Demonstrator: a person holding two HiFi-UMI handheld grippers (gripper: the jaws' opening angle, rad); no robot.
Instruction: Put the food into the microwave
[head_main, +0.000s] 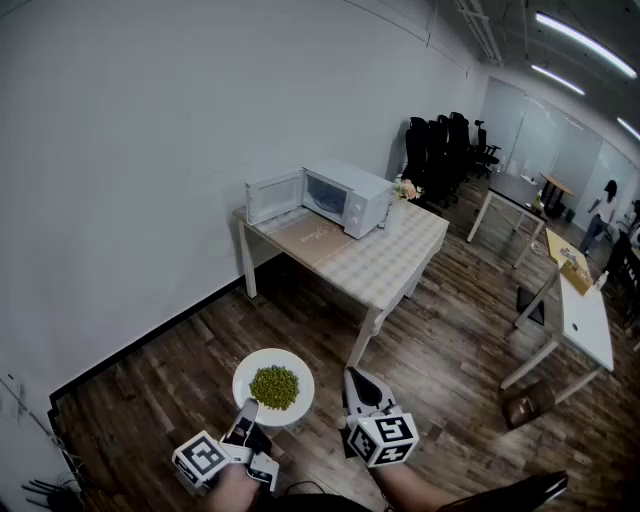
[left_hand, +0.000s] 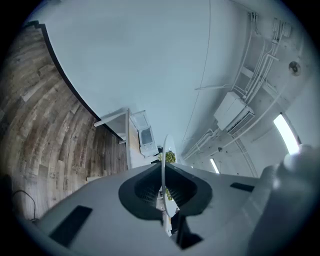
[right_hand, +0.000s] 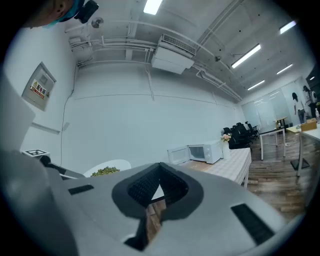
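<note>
**One plate (head_main: 291, 361) gripped, one gripper empty**

The left gripper (head_main: 246, 406) has its jaws clenched on the near rim of the white plate, which lies level and carries a heap of green peas (head_main: 274, 386) at its centre. The right gripper (head_main: 355, 377), just beside the plate, has its jaws pressed together on nothing. Both hang above the wooden floor (head_main: 170, 385). The microwave (head_main: 347, 198) stands well apart on a table (head_main: 392, 262) by the wall (head_main: 150, 150), its door (head_main: 274, 196) swung open.

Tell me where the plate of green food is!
The plate is low in the head view, left of centre, its rim gripped by the left gripper above the wooden floor.
</note>
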